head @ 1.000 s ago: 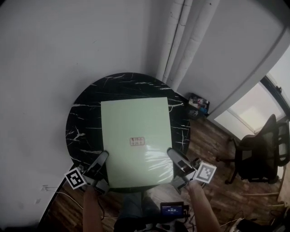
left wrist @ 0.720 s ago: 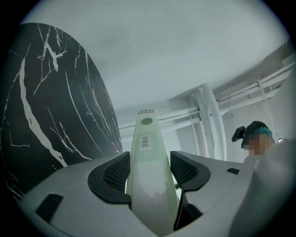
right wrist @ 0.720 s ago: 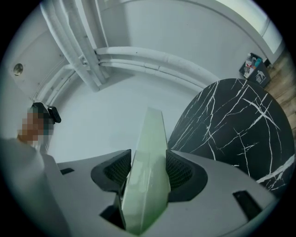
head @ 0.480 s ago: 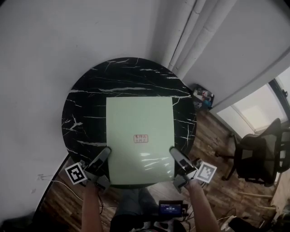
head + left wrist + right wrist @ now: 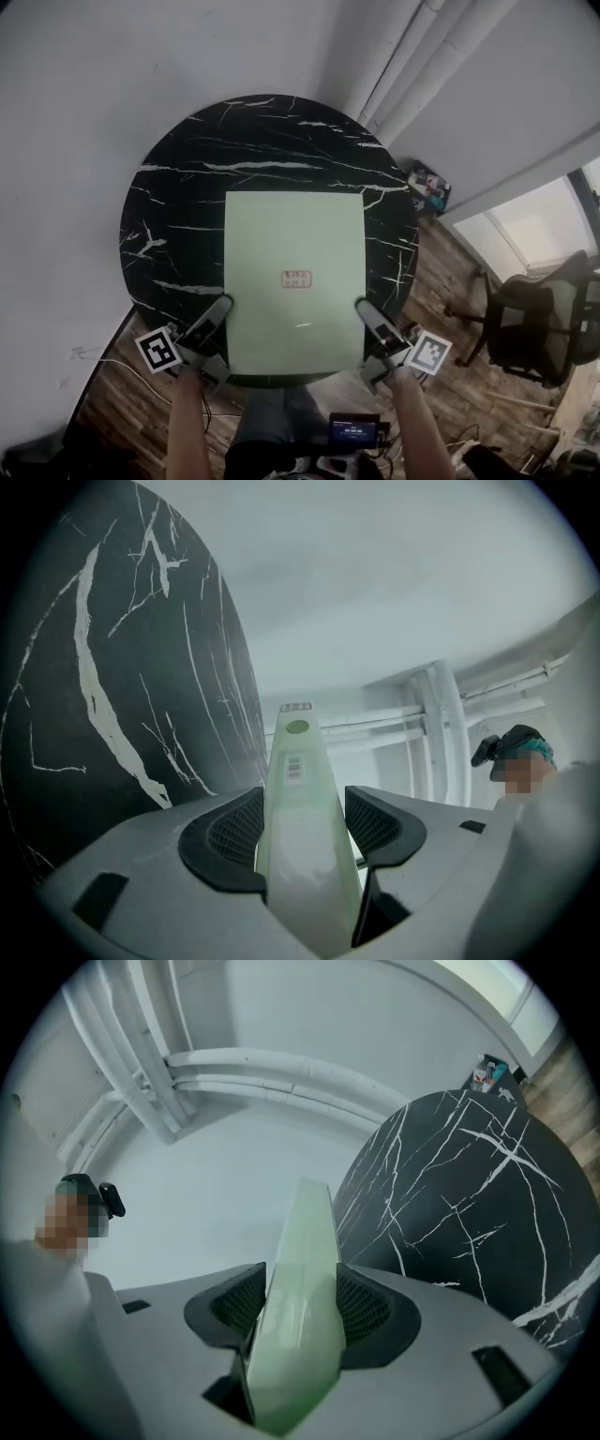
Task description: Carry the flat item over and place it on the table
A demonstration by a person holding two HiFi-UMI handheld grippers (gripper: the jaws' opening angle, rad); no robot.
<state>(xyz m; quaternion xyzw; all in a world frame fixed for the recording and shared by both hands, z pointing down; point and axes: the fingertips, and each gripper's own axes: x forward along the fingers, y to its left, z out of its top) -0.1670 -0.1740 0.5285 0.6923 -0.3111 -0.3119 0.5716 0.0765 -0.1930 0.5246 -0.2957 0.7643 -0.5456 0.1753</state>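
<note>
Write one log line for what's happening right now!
left gripper: shut on green board | right gripper: shut on green board | green board: over black table | set down: cannot tell

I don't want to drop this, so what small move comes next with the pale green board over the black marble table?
Probably lower the pale green flat board straight down onto the round black marble table. It lies squarely over the top, and the left hand-held gripper and right hand-held gripper both clamp its near corners.
</note>
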